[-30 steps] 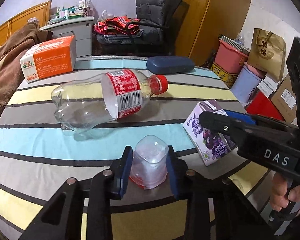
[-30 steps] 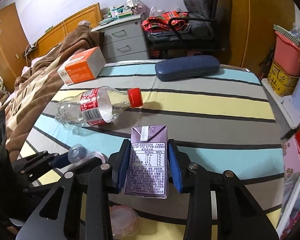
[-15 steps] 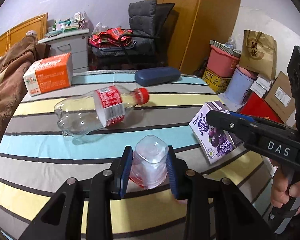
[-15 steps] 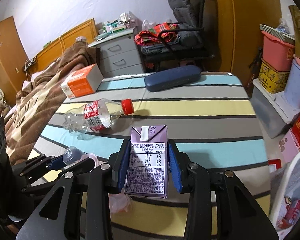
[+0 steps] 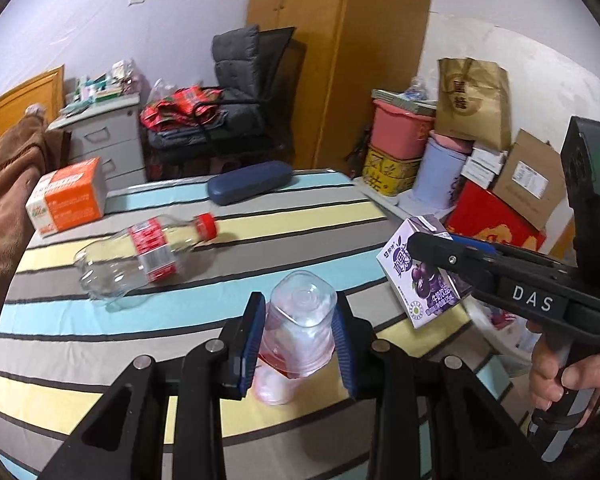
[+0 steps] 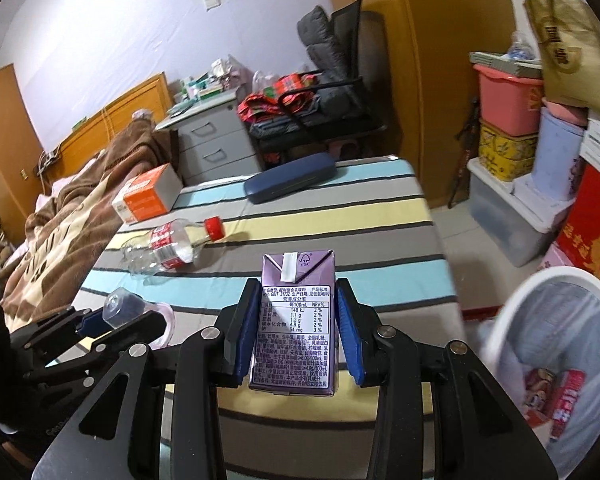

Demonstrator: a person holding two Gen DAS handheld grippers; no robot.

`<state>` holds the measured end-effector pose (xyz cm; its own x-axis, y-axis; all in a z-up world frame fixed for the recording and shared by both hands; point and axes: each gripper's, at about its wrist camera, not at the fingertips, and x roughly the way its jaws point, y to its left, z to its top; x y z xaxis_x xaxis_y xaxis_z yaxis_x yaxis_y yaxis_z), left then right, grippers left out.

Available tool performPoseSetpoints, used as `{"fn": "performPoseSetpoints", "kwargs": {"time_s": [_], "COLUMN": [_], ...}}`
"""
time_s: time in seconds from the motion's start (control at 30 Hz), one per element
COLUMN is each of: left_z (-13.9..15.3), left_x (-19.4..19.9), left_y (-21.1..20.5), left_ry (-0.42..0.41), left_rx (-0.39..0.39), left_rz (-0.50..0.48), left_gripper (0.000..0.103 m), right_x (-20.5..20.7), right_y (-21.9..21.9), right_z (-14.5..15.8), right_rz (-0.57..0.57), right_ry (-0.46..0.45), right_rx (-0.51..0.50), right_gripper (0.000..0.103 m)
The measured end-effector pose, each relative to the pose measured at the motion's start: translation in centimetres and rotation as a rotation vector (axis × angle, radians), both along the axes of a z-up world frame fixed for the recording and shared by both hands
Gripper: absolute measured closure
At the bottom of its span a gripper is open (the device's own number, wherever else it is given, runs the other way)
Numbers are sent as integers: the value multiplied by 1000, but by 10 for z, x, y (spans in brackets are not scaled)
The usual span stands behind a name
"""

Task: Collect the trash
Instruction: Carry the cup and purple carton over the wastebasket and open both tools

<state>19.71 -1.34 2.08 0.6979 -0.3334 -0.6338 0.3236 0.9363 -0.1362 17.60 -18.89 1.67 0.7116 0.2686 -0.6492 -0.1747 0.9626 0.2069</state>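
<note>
My left gripper [image 5: 299, 322] is shut on a small clear plastic bottle [image 5: 300, 328] with a pink base, held above the striped table [image 5: 100, 328]. My right gripper [image 6: 296, 322] is shut on a purple drink carton [image 6: 294, 320], lifted off the table. In the left wrist view the carton [image 5: 418, 274] hangs at the right between the right gripper's fingers [image 5: 440, 250]. An empty clear bottle with a red cap and label [image 5: 148, 256] lies on its side on the table. A white trash bin [image 6: 556, 364] with several pieces of rubbish in it stands at the lower right of the right wrist view.
An orange box [image 5: 66, 198] and a dark blue case [image 5: 250, 187] lie at the table's far side. A brown blanket [image 6: 56, 220] covers the bed on the left. Storage boxes and a paper bag [image 5: 474, 102] are stacked by the right wall. A hand [image 5: 556, 374] grips the right handle.
Both grippers have risen and pulled back from the table with their loads still held. The white bin has come into the right wrist view at the lower right.
</note>
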Motion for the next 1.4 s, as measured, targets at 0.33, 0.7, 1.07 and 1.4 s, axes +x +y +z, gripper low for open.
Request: {"fn": "performPoseSetpoints", "kwargs": {"time_s": [0.33, 0.7, 1.07, 1.4], "left_z": [12, 15, 3, -14], "left_x": [-17, -28, -32, -39], "left_y": [-57, -125, -192, -235], "left_ry": [-39, -44, -5, 33], "left_rx": [9, 11, 7, 36], "left_rz": [-104, -232, -364, -441], "left_gripper": [68, 68, 68, 68], "right_x": [-25, -48, -61, -65], "right_y": [-49, -106, -162, -189], "right_z": [8, 6, -7, -26], "right_rz": [-110, -237, -372, -436], "right_ry": [-43, -49, 3, 76], "right_rx": [13, 15, 11, -31], "right_gripper": [65, 65, 65, 65]}}
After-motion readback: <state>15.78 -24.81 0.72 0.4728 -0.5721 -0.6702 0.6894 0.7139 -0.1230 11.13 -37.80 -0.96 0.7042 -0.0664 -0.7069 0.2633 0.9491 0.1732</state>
